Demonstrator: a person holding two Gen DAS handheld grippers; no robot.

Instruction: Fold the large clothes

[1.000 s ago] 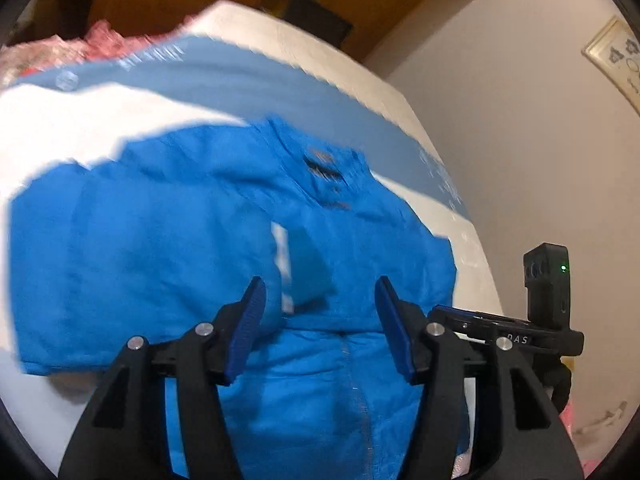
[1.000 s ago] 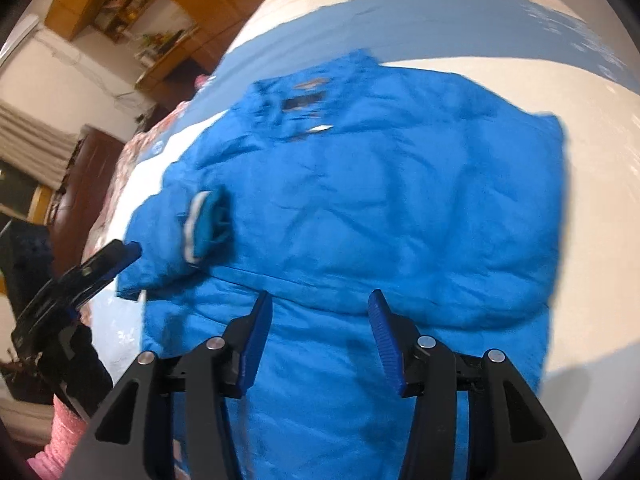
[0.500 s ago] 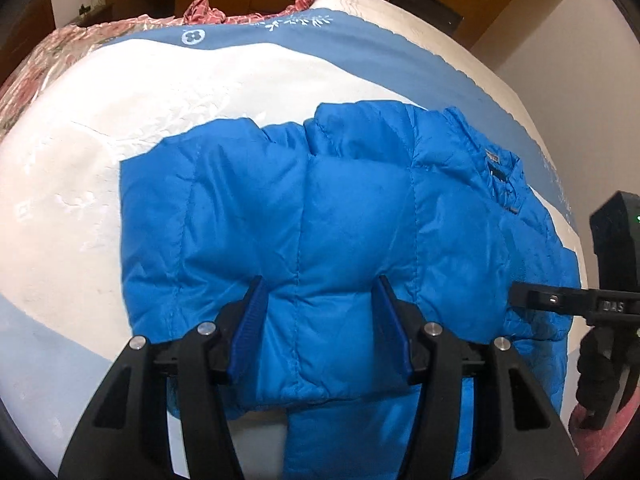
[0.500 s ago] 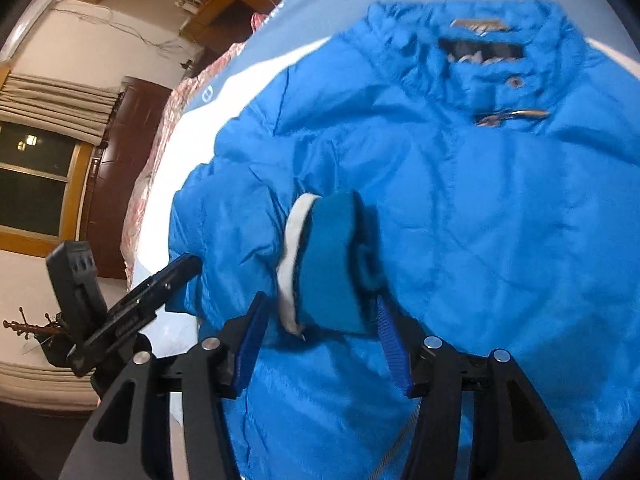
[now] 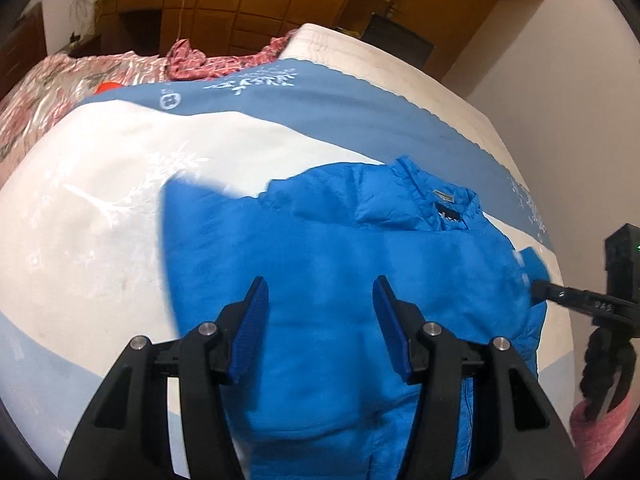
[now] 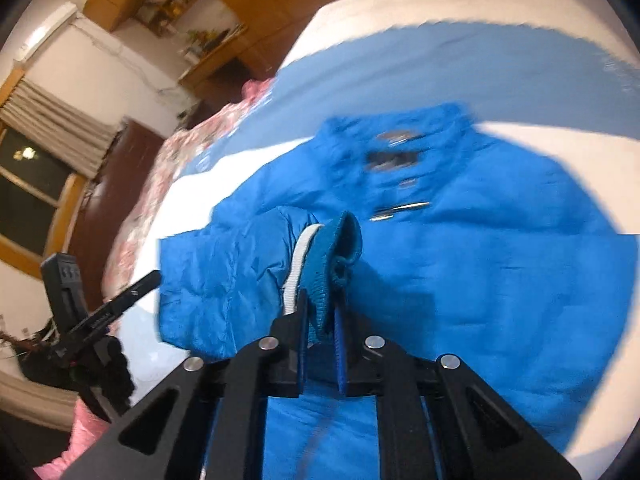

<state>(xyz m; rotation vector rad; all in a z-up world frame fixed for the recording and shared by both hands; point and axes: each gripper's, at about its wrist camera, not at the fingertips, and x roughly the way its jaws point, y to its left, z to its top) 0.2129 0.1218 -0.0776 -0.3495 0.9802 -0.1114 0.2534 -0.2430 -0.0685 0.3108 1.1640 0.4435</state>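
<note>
A big, puffy, bright blue jacket [image 5: 340, 280] is spread out on a bed covered with a white and pale blue sheet [image 5: 100, 208]. The collar [image 6: 396, 148] is turned to the far end of the bed, and the zip [image 6: 400, 210] is seen below it.

The right hand-held gripper [image 6: 320, 316] has just been closing, and it is now squeezed tight on the knitted blue cuff with a white edge [image 6: 332, 264] at the end of one sleeve [image 6: 228, 272]. The cuff is pinched between the two jaws and is lifted a little off the jacket's body.

The left hand-held gripper [image 5: 320, 328] is held over the other side of the jacket. Its jaws are about half open, and nothing is held in them. Only blue cloth is seen below the gap.

The job looks like it is only at the start. The jacket seems to be laid out mostly flat, and one sleeve has been grabbed. That sleeve still needs to be laid across the chest. How the other sleeve lies cannot be told. After the sleeves, the body most likely has to be folded over.
</note>
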